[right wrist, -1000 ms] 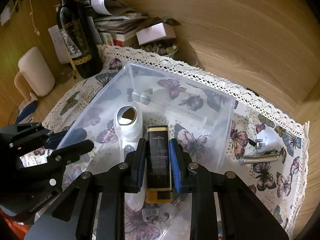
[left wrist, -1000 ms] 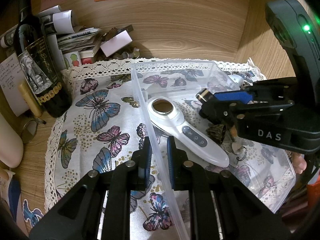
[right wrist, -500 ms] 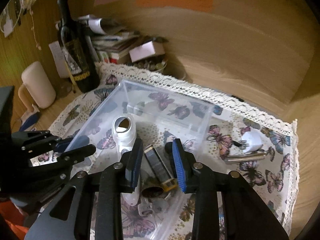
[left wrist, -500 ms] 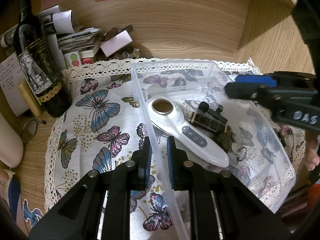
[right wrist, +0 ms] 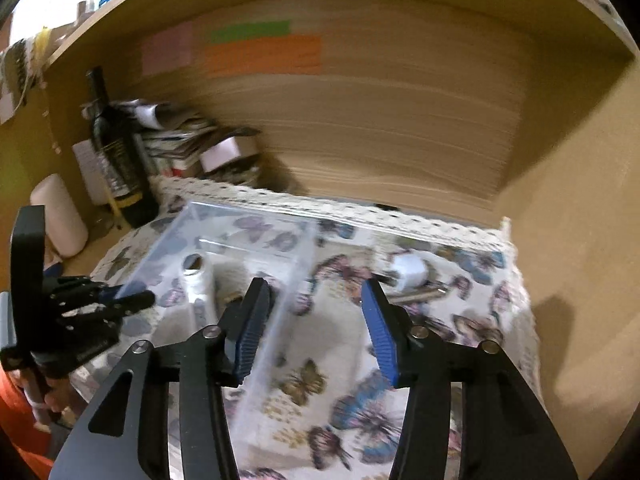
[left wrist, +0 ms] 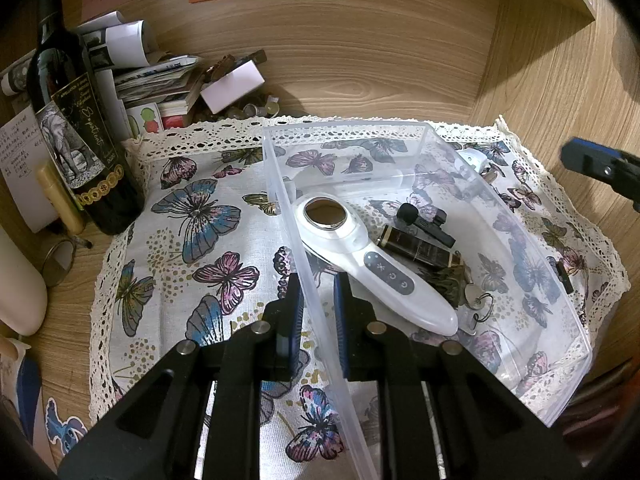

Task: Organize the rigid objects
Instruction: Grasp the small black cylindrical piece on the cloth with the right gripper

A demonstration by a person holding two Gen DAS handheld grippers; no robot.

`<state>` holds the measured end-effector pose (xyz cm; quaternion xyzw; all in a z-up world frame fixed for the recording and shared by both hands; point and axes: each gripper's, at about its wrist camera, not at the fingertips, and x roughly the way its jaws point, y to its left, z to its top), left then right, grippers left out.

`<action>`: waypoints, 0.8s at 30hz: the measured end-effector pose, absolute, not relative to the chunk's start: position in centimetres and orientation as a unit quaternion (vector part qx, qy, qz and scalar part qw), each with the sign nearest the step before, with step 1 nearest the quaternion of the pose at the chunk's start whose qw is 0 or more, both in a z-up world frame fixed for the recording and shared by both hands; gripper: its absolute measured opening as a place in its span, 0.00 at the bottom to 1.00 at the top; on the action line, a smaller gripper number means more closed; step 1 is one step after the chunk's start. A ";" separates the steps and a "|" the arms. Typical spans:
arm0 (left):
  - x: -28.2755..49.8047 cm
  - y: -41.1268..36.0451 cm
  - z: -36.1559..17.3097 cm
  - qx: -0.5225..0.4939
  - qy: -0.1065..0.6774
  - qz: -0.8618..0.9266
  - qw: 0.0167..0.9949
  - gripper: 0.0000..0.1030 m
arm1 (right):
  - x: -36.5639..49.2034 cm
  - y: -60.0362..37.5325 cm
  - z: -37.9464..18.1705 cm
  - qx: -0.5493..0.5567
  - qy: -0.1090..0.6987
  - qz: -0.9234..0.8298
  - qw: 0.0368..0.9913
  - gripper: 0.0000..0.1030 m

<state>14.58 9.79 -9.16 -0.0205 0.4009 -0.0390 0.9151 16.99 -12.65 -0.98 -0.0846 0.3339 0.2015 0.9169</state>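
Observation:
A clear plastic bin (left wrist: 348,128) stands on the butterfly cloth (left wrist: 200,240). My left gripper (left wrist: 318,316) is shut on the bin's left wall and also shows in the right wrist view (right wrist: 120,300). Inside lie a white handheld device (left wrist: 360,264), a dark rectangular bottle (left wrist: 416,246), a small black clip microphone (left wrist: 424,220) and a key ring (left wrist: 476,300). My right gripper (right wrist: 314,332) hangs above the cloth just right of the bin, its jaws opening with nothing between them. One of its fingertips (left wrist: 592,160) shows at the right edge of the left wrist view. A white plug (right wrist: 408,272) and a metal cylinder (right wrist: 416,294) lie on the cloth ahead of it.
A wine bottle (left wrist: 76,132), a pile of papers and small boxes (left wrist: 168,84) and a cream cup (left wrist: 16,280) crowd the left back corner. A wooden back wall (left wrist: 360,52) and a right side wall (right wrist: 580,200) close in the desk.
My right gripper let go of the dark bottle, which now lies in the bin beside the white device. It opened, rose and swung right, out of the bin. The left gripper kept still.

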 end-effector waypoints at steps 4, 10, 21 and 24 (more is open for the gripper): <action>14.6 9.8 -9.2 -0.020 0.401 -0.039 0.915 0.14 | 16.7 -14.8 -1.6 -0.078 0.344 0.171 0.920 0.46; 14.6 9.8 -9.2 -0.021 0.401 -0.039 0.915 0.14 | 16.1 -17.6 -4.4 -0.074 0.375 0.122 0.916 0.46; 14.6 9.8 -9.2 -0.021 0.400 -0.038 0.915 0.14 | 15.3 -21.5 -10.2 -0.035 0.439 0.075 0.895 0.46; 14.6 9.8 -9.1 -0.021 0.401 -0.039 0.915 0.14 | 15.2 -22.1 -11.2 -0.028 0.450 0.072 0.890 0.46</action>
